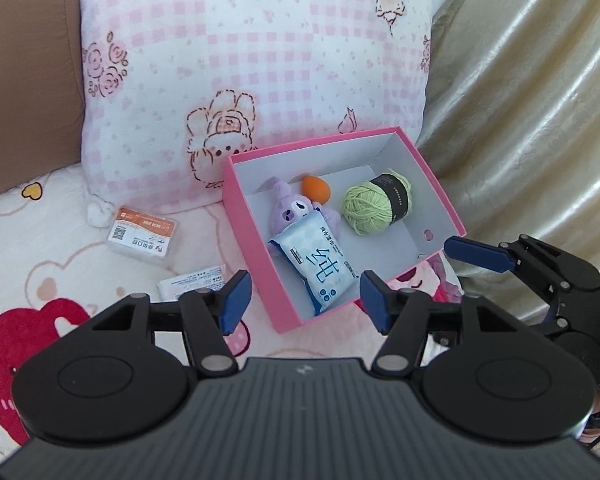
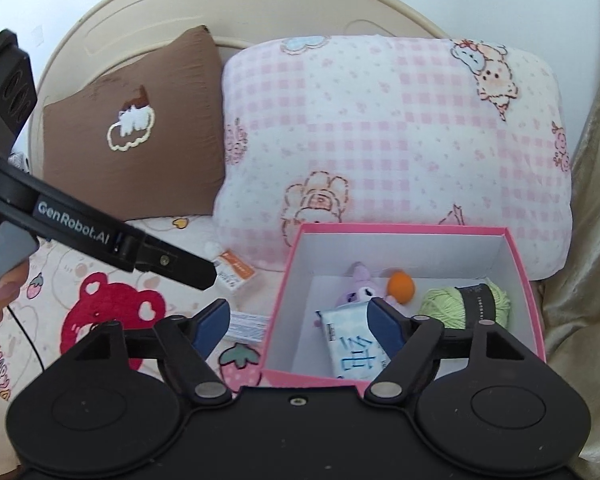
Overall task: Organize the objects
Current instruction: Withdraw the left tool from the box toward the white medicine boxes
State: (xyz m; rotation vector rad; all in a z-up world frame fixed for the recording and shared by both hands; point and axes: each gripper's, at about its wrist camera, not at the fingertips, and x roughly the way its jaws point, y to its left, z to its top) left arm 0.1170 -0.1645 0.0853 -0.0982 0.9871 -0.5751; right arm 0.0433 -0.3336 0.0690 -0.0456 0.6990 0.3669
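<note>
On a bed [image 2: 112,280] spread with a bear-and-strawberry blanket, we look down past two hand-held tools at the job of tidying small things into a box. A large pink-checked pillow [image 1: 252,60] leans at the head of the bed, with a brown cushion [image 2: 140,132] beside it and a gold curtain [image 1: 540,100] hanging along the far side. In front of the pillow sits the pink box [image 1: 252,256], open-topped and white inside, with its back edge against the pillow. Inside it we count four things: a ball of green yarn [image 1: 370,206] with a dark band near the curtain-side wall, a purple plush toy [image 1: 294,210] against the opposite wall, a blue-and-white tissue pack [image 1: 320,268] lying partly over the plush, and a small orange egg-shaped piece [image 1: 316,189] behind the plush's head. Outside the box, on the blanket, lie an orange-and-white card packet [image 1: 142,238] near the pillow's corner and a white sachet [image 1: 192,280] closer to us. Our left tool [image 1: 304,300] hangs above the near corner of the box, its blue pads apart with nothing between them. Our right tool [image 2: 296,324] hangs over the box's near wall, likewise spread and empty. At the edge of the right wrist view, fingers [image 2: 4,296] grip the left tool's handle.
</note>
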